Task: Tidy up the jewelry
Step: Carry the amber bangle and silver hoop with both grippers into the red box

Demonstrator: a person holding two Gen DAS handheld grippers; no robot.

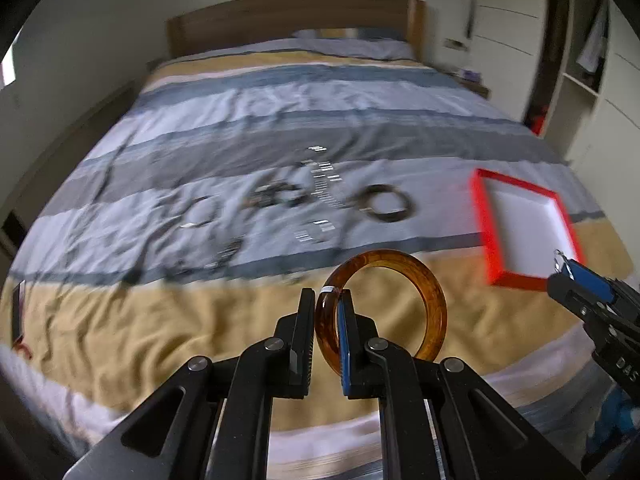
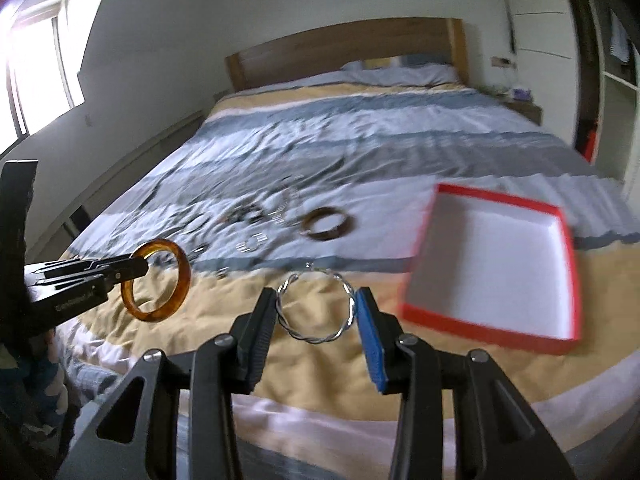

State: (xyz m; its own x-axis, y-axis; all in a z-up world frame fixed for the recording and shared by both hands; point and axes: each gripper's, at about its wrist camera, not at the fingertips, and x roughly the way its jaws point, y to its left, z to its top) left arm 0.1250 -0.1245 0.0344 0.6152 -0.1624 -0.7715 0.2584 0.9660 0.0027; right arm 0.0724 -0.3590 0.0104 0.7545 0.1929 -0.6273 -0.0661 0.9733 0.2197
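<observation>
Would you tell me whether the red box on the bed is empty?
Empty: the red box shows only its bare white floor in both views; no jewelry lies inside.

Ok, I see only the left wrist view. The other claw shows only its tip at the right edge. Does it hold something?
Observer: Yes. The right claw grips a twisted silver wire bangle, pressed between both pads.
Operator: Is the red-rimmed white box empty? The claw hides one corner from me.
Observer: The red-rimmed white box is empty, every corner visible.
Operator: How does my amber bangle sit?
Observer: The left claw pinches the translucent amber ring bangle at its upper rim; the ring hangs below.
</observation>
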